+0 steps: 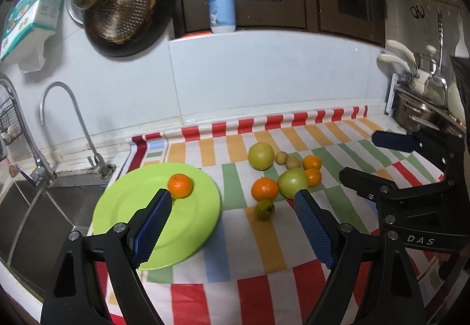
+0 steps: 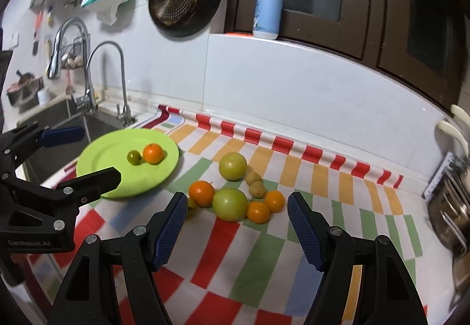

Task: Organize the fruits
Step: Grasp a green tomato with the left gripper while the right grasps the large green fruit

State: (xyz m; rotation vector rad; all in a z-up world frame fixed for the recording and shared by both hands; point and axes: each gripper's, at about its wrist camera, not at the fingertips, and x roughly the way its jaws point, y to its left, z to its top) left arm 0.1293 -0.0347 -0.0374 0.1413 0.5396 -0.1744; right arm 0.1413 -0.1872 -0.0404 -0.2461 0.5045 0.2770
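A green plate lies at the left of the striped cloth. On it sit an orange and a small green fruit. Right of the plate is a cluster: a big yellow-green fruit, a green apple, three oranges, two small tan fruits and one small green fruit. My left gripper hangs open over the plate's near side, holding nothing. My right gripper is open just short of the cluster, also holding nothing.
A steel sink with two faucets borders the plate on the left. Pans hang on the tiled wall, and a pump bottle stands on the ledge above. Steel pots crowd the right end of the counter.
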